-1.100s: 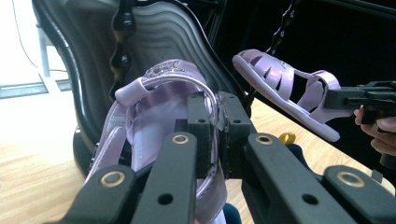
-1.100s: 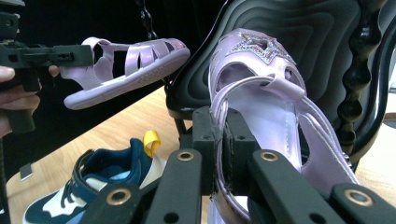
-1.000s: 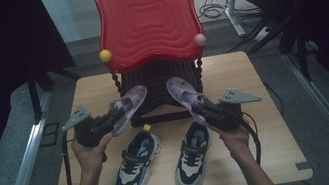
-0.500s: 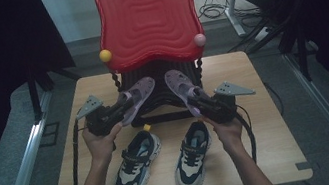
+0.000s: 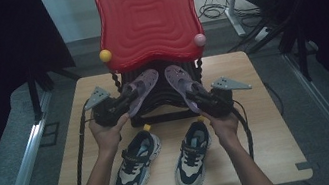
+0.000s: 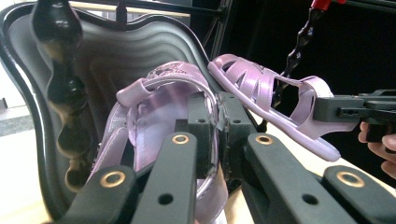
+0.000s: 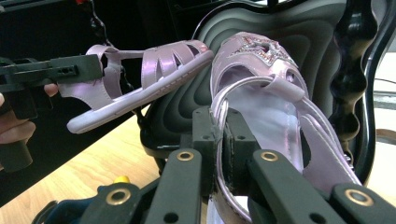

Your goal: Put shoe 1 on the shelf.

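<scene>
The left gripper (image 5: 121, 105) is clamped on the heel strap of one purple sandal (image 5: 141, 90), and the right gripper (image 5: 200, 97) is clamped the same way on the other purple sandal (image 5: 182, 83); in each gripper view the jaws stand narrow, pinching the thin strap between them. Both sandals are carried toes forward, ahead of the jaws, over the black seat of the small red-backed chair (image 5: 147, 19), their toes close together but apart. Behind the grippers, toward the person, a pair of sneakers (image 5: 163, 158) lies on the wooden table (image 5: 270, 130). The sandals look light, with soft, glossy straps and a flexible sole, so each will likely droop and swing from its strap. A hold low on the strap, near the heel, should steady it best.
</scene>
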Demonstrator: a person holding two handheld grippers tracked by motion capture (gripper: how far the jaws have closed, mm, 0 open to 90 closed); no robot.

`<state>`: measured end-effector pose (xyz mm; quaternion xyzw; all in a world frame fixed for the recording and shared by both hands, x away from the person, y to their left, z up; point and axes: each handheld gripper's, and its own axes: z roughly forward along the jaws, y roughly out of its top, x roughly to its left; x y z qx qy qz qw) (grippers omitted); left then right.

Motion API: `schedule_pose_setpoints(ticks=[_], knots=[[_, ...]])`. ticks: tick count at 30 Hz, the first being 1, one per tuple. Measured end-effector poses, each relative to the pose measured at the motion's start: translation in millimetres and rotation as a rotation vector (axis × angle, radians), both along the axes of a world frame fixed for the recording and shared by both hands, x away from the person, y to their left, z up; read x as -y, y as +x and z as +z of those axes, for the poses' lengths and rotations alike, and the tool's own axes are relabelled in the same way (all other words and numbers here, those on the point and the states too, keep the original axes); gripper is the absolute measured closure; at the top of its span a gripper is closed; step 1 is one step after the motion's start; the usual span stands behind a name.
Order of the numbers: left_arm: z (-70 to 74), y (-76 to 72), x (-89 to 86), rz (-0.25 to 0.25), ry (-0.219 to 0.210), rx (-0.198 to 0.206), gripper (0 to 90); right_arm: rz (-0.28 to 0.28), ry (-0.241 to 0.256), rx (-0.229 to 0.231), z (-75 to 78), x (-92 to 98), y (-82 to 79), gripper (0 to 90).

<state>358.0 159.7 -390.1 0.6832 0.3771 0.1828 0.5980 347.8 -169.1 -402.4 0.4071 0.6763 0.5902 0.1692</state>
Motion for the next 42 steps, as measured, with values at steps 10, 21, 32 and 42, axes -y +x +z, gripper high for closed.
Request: schedule_pose_setpoints(ticks=[10,21,32,42], knots=[[-2.1,14.9,9.8,0.013,0.018,0.015,85.2,-0.015,-0.009,-0.008,4.6,-11.7,20.4,85.3],[-5.1,23.0,16.4,0.042,0.007,0.031,85.4,-0.039,0.006,-0.023,2.4,-18.5,33.8,85.3],[-3.3,33.4,21.2,0.051,0.019,0.044,85.3,-0.053,-0.014,0.0,2.3,-26.3,43.1,85.2],[-6.9,38.7,25.0,0.076,-0.01,0.061,85.3,-0.07,-0.043,0.054,1.3,-36.5,48.2,84.8]])
